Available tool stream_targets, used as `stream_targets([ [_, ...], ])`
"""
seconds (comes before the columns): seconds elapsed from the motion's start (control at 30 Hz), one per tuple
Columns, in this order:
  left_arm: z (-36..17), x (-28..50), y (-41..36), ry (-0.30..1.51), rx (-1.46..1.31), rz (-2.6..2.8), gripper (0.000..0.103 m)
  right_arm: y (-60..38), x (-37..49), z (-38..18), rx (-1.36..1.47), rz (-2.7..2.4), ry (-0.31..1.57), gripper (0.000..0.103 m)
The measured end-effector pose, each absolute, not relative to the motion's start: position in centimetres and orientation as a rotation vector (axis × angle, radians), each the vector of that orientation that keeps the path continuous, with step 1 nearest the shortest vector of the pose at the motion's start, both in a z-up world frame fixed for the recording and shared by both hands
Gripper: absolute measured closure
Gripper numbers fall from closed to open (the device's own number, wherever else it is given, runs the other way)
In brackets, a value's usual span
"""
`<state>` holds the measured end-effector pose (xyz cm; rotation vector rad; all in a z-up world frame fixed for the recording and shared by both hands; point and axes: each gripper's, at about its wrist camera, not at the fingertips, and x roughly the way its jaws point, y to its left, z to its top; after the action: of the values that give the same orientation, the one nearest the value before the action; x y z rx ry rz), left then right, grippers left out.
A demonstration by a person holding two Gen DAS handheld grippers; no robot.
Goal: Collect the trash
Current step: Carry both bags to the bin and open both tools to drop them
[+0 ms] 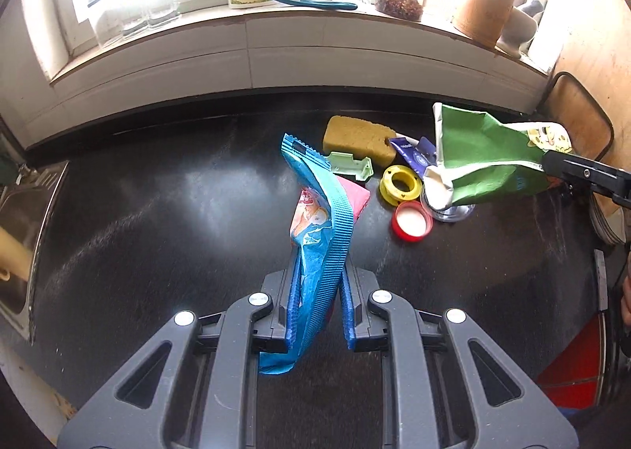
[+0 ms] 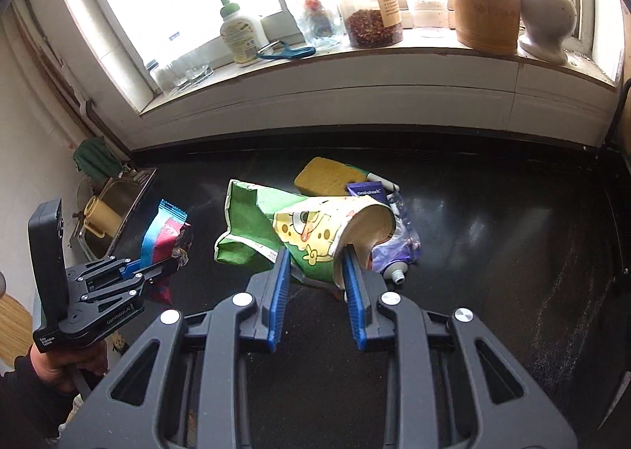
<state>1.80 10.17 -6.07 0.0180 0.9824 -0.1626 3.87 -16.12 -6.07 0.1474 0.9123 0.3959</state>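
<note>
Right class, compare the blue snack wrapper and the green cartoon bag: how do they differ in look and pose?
The blue snack wrapper is narrow with crimped, serrated ends and stands upright in the left gripper; the green cartoon bag is wider and crumpled, gapes open at one end, and lies sideways in the right gripper. Blue shows a red-and-white picture; green shows a yellow cartoon. Both are clamped between blue-padded fingers above the black counter.

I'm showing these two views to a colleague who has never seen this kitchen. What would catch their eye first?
Probably the blue snack wrapper standing upright, pinched in the left gripper above the black countertop. Next, the green cartoon-printed bag clamped in the right gripper, held over a small clutter holding a yellow sponge, a red lid and a yellow ring. Behind, the bright windowsill lined with jars draws attention.
</note>
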Motion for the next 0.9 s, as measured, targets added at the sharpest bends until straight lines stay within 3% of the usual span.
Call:
stream_targets([
  [0.5, -6.8, -12.1, 26.0, 0.981, -0.180, 0.236, 0.086, 4.8, -1.9, -6.8, -0.095, 0.831, 0.989, 0.076],
  [0.9, -14.1, -26.8, 39.9, 1.067, -0.392, 0.548, 0.086, 26.1, -13.4, -12.5, -0.460, 1.161, 1.093, 0.076],
])
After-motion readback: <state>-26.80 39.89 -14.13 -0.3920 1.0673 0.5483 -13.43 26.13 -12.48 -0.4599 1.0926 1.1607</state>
